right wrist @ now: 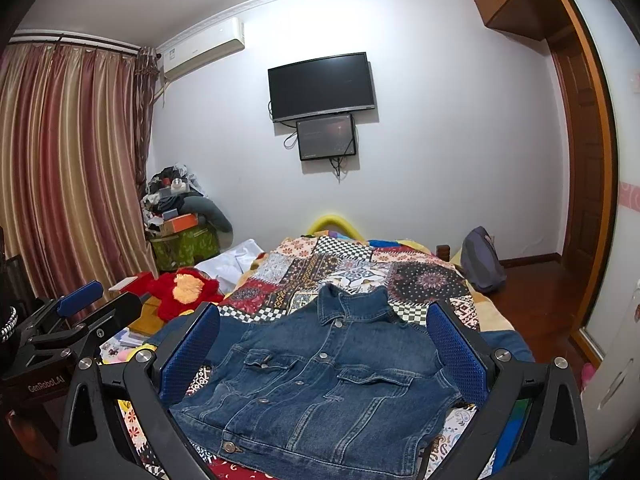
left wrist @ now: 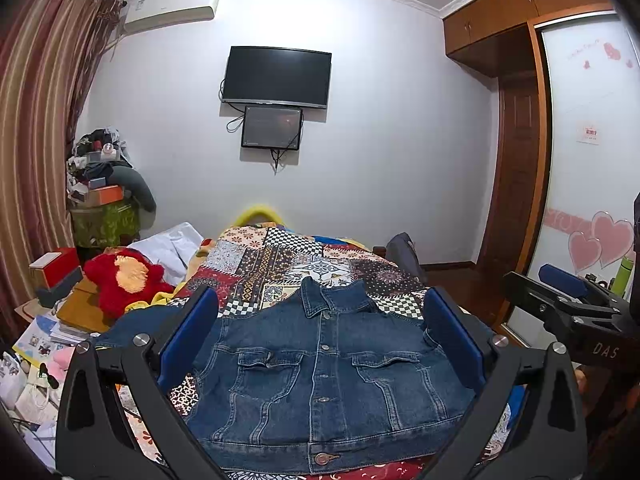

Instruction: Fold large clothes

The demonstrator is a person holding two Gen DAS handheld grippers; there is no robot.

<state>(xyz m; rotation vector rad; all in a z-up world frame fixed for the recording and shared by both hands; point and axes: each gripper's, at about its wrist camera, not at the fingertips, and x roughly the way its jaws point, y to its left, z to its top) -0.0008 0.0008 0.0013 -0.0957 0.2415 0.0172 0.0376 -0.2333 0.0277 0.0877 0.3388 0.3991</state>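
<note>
A blue denim jacket (left wrist: 320,376) lies flat, front up and buttoned, on the patchwork bedspread (left wrist: 288,264), collar toward the far wall. It also shows in the right wrist view (right wrist: 320,384). Its sleeves spread out to both sides, partly hidden behind the fingers. My left gripper (left wrist: 320,336) is open and empty, held above the jacket's near half. My right gripper (right wrist: 324,344) is open and empty, also above the jacket. The right gripper shows at the right edge of the left wrist view (left wrist: 568,300); the left gripper shows at the left of the right wrist view (right wrist: 72,320).
A red plush toy (left wrist: 124,280) and white cloth (left wrist: 176,244) lie on the bed's left side. Books and boxes (left wrist: 52,320) clutter the left. A grey backpack (right wrist: 482,260) stands at the bed's right. A wardrobe (left wrist: 588,160) and wooden floor (right wrist: 532,300) are to the right.
</note>
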